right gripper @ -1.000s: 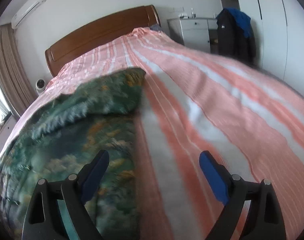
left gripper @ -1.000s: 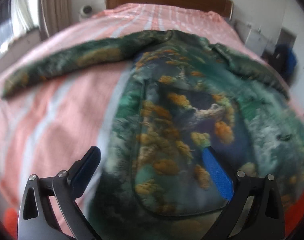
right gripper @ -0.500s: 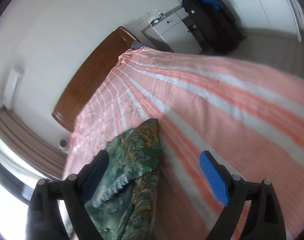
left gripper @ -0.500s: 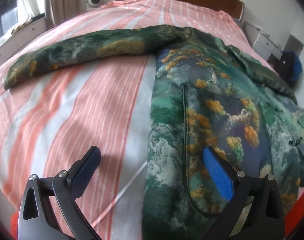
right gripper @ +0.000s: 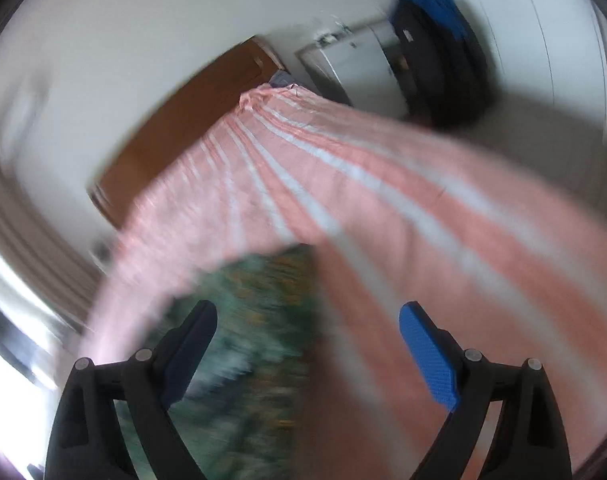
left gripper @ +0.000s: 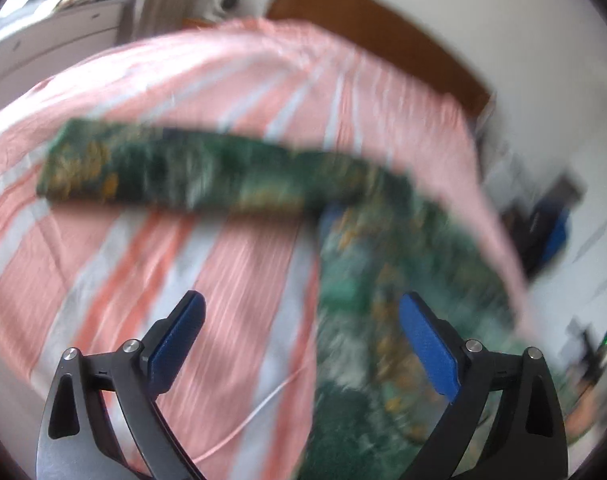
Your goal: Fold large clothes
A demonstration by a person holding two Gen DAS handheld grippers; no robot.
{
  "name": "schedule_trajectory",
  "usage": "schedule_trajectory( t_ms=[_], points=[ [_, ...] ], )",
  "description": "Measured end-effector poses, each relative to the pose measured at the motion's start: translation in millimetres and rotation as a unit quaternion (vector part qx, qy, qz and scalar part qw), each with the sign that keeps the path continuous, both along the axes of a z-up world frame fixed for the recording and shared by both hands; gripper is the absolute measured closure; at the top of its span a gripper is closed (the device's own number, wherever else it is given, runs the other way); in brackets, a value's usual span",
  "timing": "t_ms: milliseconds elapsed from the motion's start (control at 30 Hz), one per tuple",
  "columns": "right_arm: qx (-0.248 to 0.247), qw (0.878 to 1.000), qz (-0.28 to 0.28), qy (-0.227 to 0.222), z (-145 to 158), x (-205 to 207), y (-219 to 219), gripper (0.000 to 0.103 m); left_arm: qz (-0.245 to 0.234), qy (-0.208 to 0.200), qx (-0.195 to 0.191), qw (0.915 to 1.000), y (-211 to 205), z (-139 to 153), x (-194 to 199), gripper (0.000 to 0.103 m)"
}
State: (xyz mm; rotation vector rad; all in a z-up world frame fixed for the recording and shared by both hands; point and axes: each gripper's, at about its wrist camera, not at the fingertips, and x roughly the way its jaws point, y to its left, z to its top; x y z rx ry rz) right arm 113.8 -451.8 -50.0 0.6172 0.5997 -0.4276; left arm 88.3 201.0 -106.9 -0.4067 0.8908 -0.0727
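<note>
A green printed garment [left gripper: 383, 248] lies spread on the striped bed [left gripper: 231, 264], 1 sleeve [left gripper: 175, 176] reaching its left edge. Both the left gripper [left gripper: 299, 344] and right gripper [right gripper: 307, 344] hover agape, empty; a hasty pinch could snag the bedsheet too.

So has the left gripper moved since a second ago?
Yes. The left gripper has swung left: its open fingers once framed the garment's body, and now mostly frame striped bedsheet, with the headboard shifted right and tilted.
</note>
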Motion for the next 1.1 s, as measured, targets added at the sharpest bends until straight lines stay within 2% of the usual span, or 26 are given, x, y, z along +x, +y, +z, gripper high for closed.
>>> schedule_trajectory(
  t_ms=[67, 100, 133, 167, 233, 300, 400, 467, 500, 633, 733, 833, 867, 900, 933, 967, 1000, 1067, 1100],
  points=[
    [-0.083, 0.995, 0.028, 0.054, -27.7, -5.7, 17.5, 0.011, -0.031, 0.057, 0.041, 0.9971, -20.7, -40.3, -0.8, 0.005],
    [-0.115, 0.989, 0.048, 0.082, -43.3, -7.6, 26.2, 0.011, -0.049, 0.100, 0.068, 0.9915, -31.0, -63.6, -7.7, 0.007],
    [-0.141, 0.981, 0.073, 0.114, -62.2, -10.4, 36.2, 0.011, -0.057, 0.110, 0.084, 0.9888, -35.2, -72.9, -12.0, 0.011],
    [-0.161, 0.972, 0.098, 0.142, -79.2, -14.6, 46.2, 0.011, -0.060, 0.101, 0.093, 0.9887, -37.0, -75.3, -19.1, 0.010],
    [-0.186, 0.960, 0.128, 0.169, -100.1, -28.2, 66.7, 0.011, -0.051, 0.070, 0.101, 0.9912, -33.7, -64.7, -32.2, 0.009],
    [-0.193, 0.958, 0.140, 0.157, -102.0, -46.0, 89.4, 0.011, -0.032, 0.041, 0.083, 0.9951, -21.8, -47.5, -34.7, 0.006],
    [-0.194, 0.961, 0.161, 0.114, -89.9, -64.2, 130.4, 0.010, 0.016, 0.012, 0.044, 0.9988, 8.9, -26.3, -18.0, 0.002],
    [-0.192, 0.963, 0.174, 0.076, -83.4, -70.6, 163.7, 0.003, 0.057, 0.005, 0.011, 0.9983, 32.5, -23.0, -2.1, 0.002],
    [-0.188, 0.964, 0.180, 0.062, -81.5, -71.7, 177.9, 0.003, 0.087, 0.003, -0.008, 0.9962, 47.8, -24.9, 13.7, 0.002],
    [-0.157, 0.962, 0.224, 0.010, -85.9, -71.9, 246.1, 0.003, 0.199, 0.014, -0.089, 0.9759, 119.5, -47.1, 58.7, 0.002],
    [-0.146, 0.953, 0.266, -0.001, -91.5, -68.2, 282.6, 0.003, 0.263, 0.045, -0.097, 0.9588, 160.7, -76.0, 88.2, 0.002],
    [-0.171, 0.934, 0.315, 0.002, -96.3, -71.1, 312.1, 0.003, 0.299, 0.055, -0.087, 0.9486, 179.4, -89.1, 106.4, 0.004],
    [-0.182, 0.928, 0.325, 0.005, -99.1, -72.9, 318.0, 0.003, 0.311, 0.043, -0.080, 0.9461, 181.6, -86.1, 110.6, 0.007],
    [-0.192, 0.923, 0.332, 0.008, -102.0, -74.8, 323.7, 0.003, 0.315, 0.030, -0.075, 0.9458, 182.7, -82.9, 112.7, 0.031],
    [-0.195, 0.922, 0.334, 0.010, -105.4, -75.5, 324.6, 0.003, 0.312, 0.028, -0.067, 0.9472, 181.1, -79.3, 117.9, 0.072],
    [-0.194, 0.922, 0.335, 0.013, -108.5, -76.4, 325.7, 0.003, 0.299, 0.032, -0.056, 0.9520, 177.8, -73.2, 127.1, 0.089],
    [-0.189, 0.923, 0.333, 0.014, -110.8, -77.0, 326.0, 0.003, 0.290, 0.030, -0.048, 0.9553, 173.9, -66.3, 132.0, 0.092],
    [-0.179, 0.927, 0.328, 0.015, -113.1, -76.9, 321.6, 0.003, 0.275, -0.002, 0.009, 0.9613, 154.4, -32.3, 141.9, 0.093],
    [-0.175, 0.929, 0.325, 0.014, -113.6, -76.0, 319.5, 0.003, 0.252, -0.025, 0.037, 0.9666, 135.9, -9.9, 147.9, 0.093]
  ],
)
